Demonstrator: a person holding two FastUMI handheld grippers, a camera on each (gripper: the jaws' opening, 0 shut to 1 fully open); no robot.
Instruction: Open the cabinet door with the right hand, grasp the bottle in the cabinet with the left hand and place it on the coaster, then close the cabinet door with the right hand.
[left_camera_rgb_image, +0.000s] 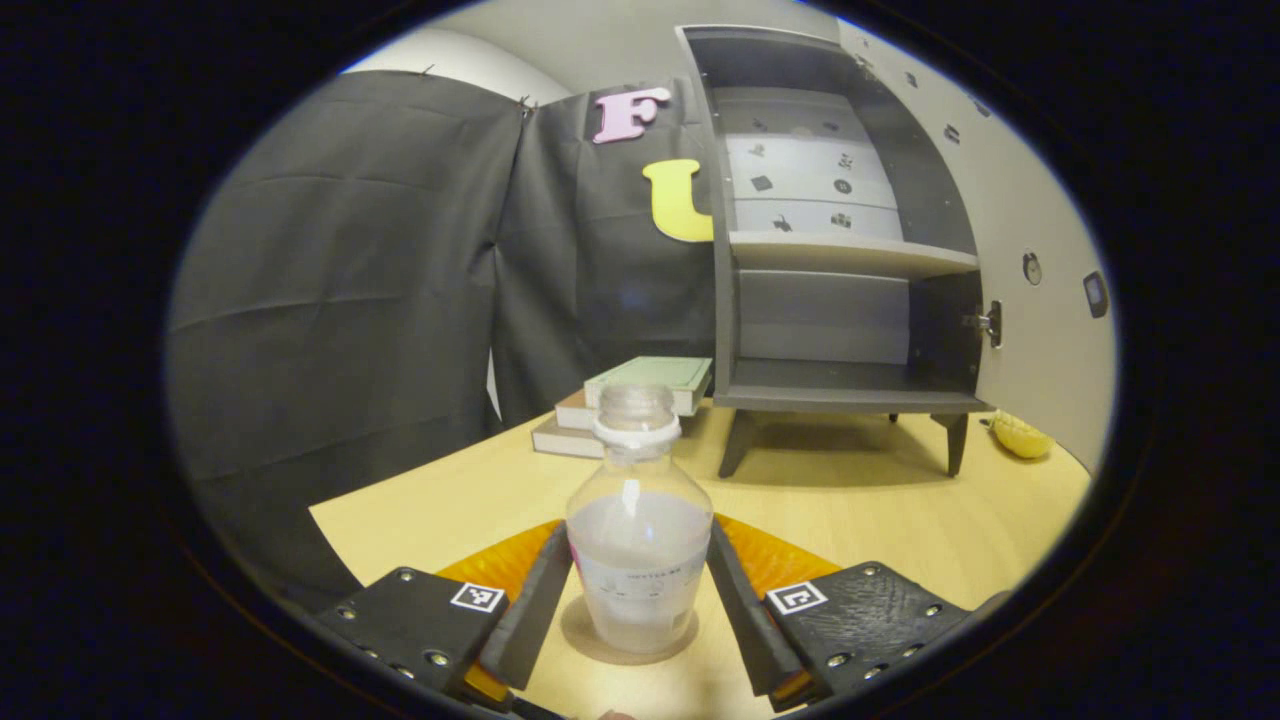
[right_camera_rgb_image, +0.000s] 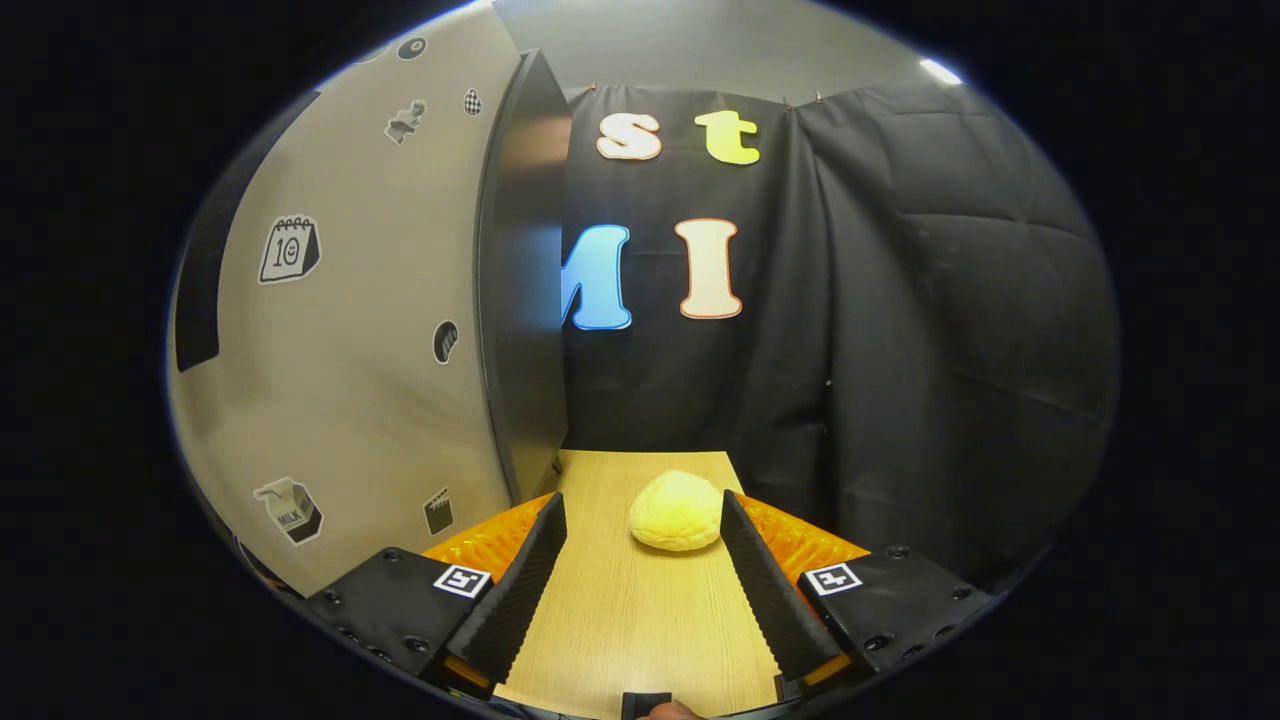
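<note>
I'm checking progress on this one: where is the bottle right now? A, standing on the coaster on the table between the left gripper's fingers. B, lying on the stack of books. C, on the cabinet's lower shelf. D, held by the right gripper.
A: the bottle stands upright on the round coaster on the table, between the left gripper fingers, while the cabinet shelves hold nothing.

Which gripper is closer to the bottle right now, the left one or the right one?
Left. The left gripper has its fingers on either side of the bottle, which stands on the coaster. The right gripper is over by the open cabinet door, pointing at a yellow bun.
</note>
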